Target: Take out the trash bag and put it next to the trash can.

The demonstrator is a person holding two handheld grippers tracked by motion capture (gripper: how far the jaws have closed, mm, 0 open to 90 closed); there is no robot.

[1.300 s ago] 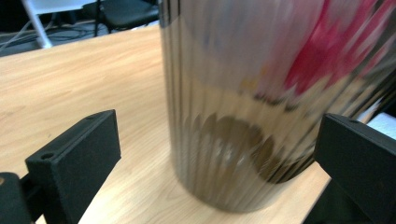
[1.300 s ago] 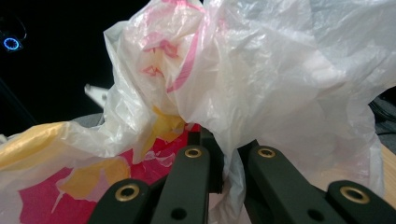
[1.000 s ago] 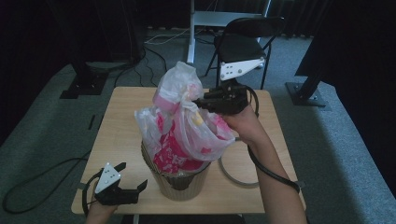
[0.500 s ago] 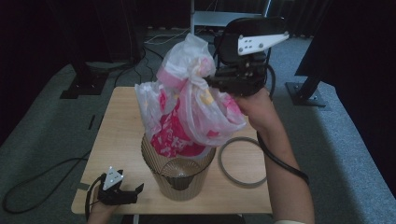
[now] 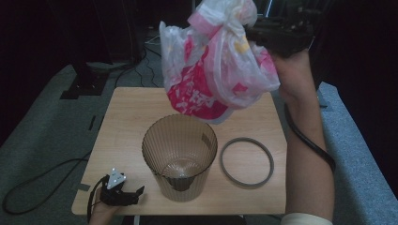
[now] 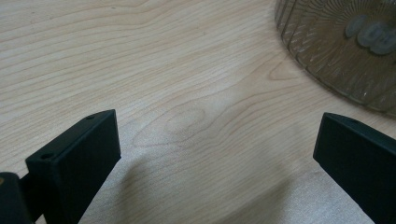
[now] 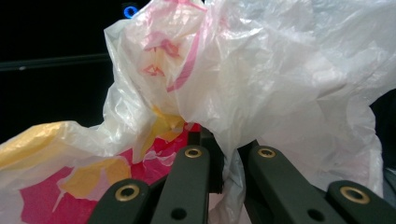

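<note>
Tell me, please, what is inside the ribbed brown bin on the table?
Nothing lies in the bin: its ribbed bottom shows bare through the open top. The bag's contents stay hidden by its printed plastic.

A light wooden table (image 5: 126, 117) stands on grey carpet (image 5: 42, 136), with dark curtains behind and black cables (image 5: 33, 180) trailing.

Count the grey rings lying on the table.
1. The grey ring lies flat on the table, just right of the ribbed bin. The raised plastic bag may hide part of the far tabletop.

A grey ring (image 5: 247, 162) lies on the wooden table (image 5: 126, 117) before dark curtains.
</note>
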